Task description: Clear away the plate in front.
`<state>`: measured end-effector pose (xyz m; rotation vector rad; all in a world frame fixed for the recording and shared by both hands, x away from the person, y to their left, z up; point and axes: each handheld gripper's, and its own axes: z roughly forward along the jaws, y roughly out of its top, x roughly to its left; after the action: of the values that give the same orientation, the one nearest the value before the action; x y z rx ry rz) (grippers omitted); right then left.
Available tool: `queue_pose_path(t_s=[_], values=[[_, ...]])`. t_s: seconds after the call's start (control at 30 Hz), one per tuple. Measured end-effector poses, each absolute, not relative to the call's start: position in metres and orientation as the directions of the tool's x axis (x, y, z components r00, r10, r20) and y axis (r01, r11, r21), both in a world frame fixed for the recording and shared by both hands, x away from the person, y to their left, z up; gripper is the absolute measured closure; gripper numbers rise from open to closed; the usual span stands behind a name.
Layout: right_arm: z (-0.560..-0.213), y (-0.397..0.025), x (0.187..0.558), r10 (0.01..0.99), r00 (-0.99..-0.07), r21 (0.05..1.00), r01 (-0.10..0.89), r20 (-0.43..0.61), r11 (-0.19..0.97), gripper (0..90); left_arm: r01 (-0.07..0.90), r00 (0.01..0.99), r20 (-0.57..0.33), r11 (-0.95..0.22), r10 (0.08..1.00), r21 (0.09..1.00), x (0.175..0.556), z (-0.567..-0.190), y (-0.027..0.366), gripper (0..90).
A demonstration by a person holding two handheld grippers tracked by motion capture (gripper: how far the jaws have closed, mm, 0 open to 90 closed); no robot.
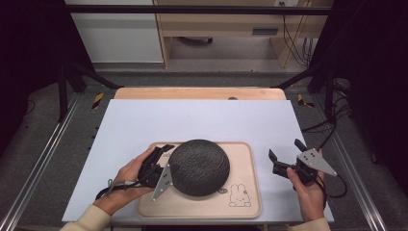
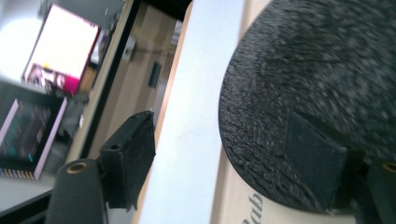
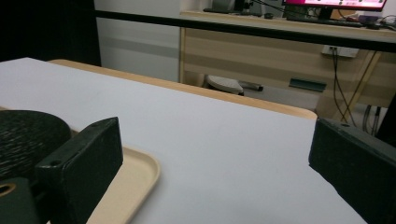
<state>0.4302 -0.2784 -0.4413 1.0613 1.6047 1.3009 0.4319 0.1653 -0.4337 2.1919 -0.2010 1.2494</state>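
At twelve o'clock, beyond the table's far edge, stands a light wooden desk (image 1: 226,24) with cables (image 1: 296,45) hanging at its right leg. A bright pink-edged monitor (image 2: 58,49) glows at ten o'clock in the left gripper view.

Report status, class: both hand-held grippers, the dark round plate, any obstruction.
Left hand-held gripper open at plate's left edge. Right hand-held gripper open, off tray. Nothing in the way.

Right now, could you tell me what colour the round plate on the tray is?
Dark charcoal black, rough-textured plate; clearest in the high view.
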Motion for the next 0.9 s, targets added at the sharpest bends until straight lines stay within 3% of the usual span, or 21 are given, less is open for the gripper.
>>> queue_pose_path(t_s=[0.17,0.2,0.47,0.63,0.9], values=[[-0.439,-0.278,0.425,0.94,-0.34,0.987,0.138,-0.028,0.079,3.0,-0.226,0.602,0.695,-0.751,0.393,0.62,0.437,-0.427,0.158,19.6],[-0.439,-0.278,0.424,0.939,-0.343,0.988,0.136,-0.026,0.077,2.8,-0.161,0.618,0.621,-0.696,0.482,0.7,0.438,-0.425,0.158,17.7],[-0.439,-0.275,0.423,0.935,-0.351,0.986,0.137,-0.039,0.093,2.5,-0.054,0.619,0.479,-0.575,0.623,0.817,0.433,-0.416,0.171,15.2],[-0.439,-0.268,0.421,0.928,-0.37,0.985,0.137,-0.05,0.108,2.3,0.034,0.642,0.332,-0.457,0.691,0.889,0.424,-0.409,0.193,13.1],[-0.44,-0.265,0.42,0.923,-0.379,0.983,0.137,-0.063,0.123,2.2,0.073,0.614,0.235,-0.351,0.753,0.933,0.416,-0.398,0.225,7.9]])
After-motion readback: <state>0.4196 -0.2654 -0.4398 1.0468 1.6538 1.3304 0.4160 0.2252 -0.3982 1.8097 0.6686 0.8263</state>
